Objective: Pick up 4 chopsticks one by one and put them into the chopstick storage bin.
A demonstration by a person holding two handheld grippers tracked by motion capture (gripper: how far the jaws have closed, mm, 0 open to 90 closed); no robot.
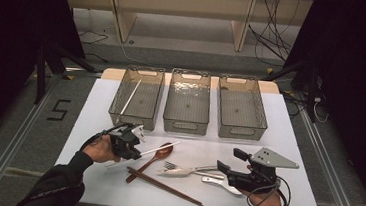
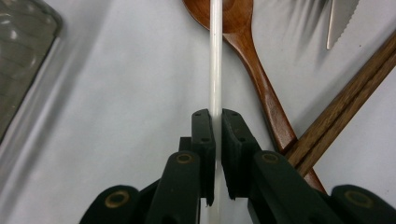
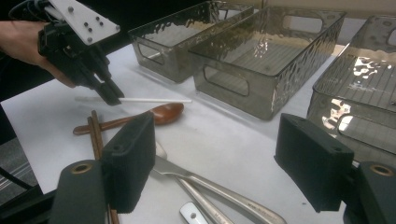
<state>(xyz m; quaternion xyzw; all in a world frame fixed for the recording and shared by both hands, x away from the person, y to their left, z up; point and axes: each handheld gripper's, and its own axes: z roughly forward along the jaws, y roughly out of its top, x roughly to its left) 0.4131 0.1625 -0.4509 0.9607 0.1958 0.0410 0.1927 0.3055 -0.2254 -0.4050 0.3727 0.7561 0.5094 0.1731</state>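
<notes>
Left claw angled down, clamped on white chopstick; right claw level, jaws spread.

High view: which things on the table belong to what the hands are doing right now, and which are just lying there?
In use:
left gripper, shut on the white chopstick
left bin, holding another white chopstick

Lying about:
wooden spoon
brown chopsticks
knife
middle bin
right bin

Three clear bins, wooden spoon, knife
</notes>
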